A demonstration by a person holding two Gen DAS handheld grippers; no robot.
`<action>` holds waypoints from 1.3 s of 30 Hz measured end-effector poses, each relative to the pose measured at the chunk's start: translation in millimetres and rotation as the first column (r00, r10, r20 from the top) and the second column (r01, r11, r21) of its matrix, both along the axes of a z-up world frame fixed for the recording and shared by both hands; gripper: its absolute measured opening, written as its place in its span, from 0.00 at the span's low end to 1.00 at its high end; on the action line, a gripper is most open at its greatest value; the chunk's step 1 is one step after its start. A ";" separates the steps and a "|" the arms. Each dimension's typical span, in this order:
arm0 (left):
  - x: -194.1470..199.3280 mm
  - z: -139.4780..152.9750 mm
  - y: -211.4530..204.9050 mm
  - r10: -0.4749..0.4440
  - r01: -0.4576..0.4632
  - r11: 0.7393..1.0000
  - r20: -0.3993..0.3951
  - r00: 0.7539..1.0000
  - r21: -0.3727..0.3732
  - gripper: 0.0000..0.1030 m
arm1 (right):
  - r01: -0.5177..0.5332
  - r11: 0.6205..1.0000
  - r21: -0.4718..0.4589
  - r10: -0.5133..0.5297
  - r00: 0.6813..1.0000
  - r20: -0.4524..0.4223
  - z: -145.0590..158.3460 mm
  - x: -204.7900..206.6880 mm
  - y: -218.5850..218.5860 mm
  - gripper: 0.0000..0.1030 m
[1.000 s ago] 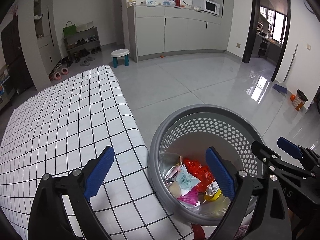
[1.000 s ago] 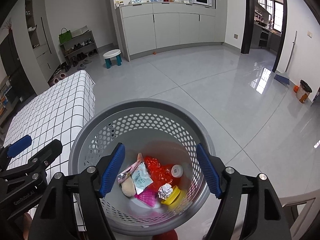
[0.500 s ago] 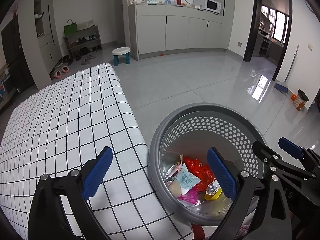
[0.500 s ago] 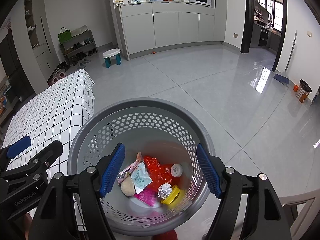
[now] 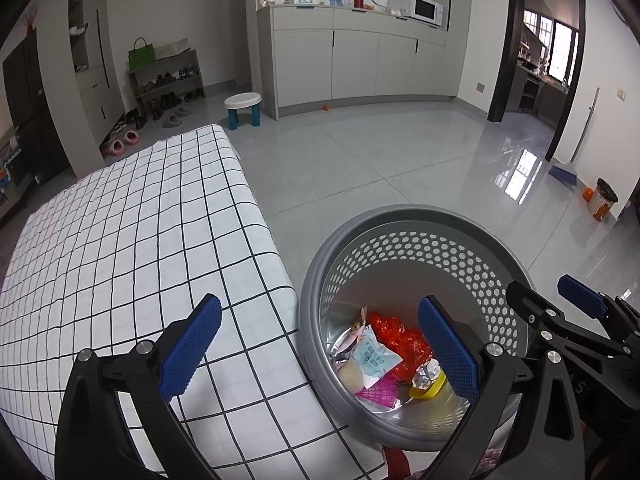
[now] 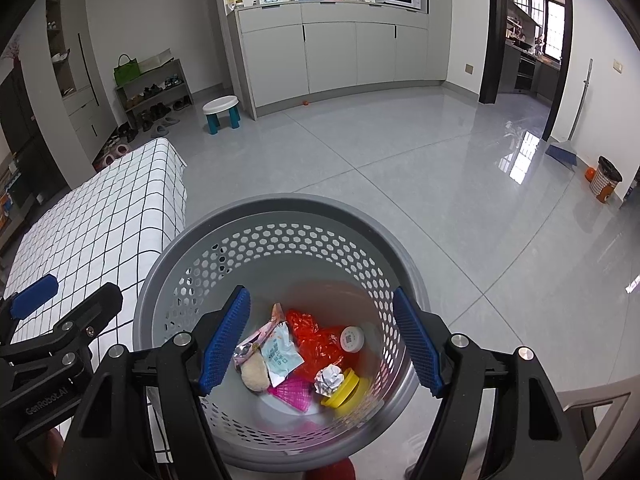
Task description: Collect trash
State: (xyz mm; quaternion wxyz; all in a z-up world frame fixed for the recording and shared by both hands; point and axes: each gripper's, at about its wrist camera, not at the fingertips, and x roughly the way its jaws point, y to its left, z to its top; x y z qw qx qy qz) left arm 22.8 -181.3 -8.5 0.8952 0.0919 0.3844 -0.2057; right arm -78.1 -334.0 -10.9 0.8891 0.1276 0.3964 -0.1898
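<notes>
- Your left gripper (image 5: 320, 354) is spread wide w/ nothing between the pads; it hangs over the corner of the table w/ checked cloth (image 5: 120, 240), where the cloth meets the basket.
- Your right gripper (image 6: 320, 344) is also wide and empty, right above the mouth of the grey perforated trash basket (image 6: 280, 216), I think because this is the drop position.
- The trash is at the bottom of the basket: red crumpled plastic bag (image 6: 316, 336), small white-blue sachet (image 6: 280, 354), foil ball (image 6: 329, 378), yellow lid (image 6: 345, 389), pink mesh piece (image 6: 294, 392), white round cap (image 6: 352, 338), beige lump (image 6: 255, 374).
- The basket stands on the floor touching the table edge, prob. so pieces go a short way from cloth to bin.
- The cloth part that you see has no trash on it, so the task looks near the end or done; I cannot see the whole table.
- If more pieces exist, look outside this view before you close anything.
</notes>
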 end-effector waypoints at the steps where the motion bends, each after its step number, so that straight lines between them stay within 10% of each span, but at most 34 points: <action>1: -0.3 0.3 -0.4 0.001 -0.001 1.000 0.003 1.000 0.003 0.94 | 0.001 1.000 0.000 -0.001 1.000 -0.001 -0.2 0.1 0.0 0.69; 39: 1.6 -4.3 -15.1 -0.017 0.017 0.999 0.003 1.000 0.040 0.94 | 0.013 1.000 0.008 -0.013 1.000 -0.006 -0.2 -2.8 -7.8 0.69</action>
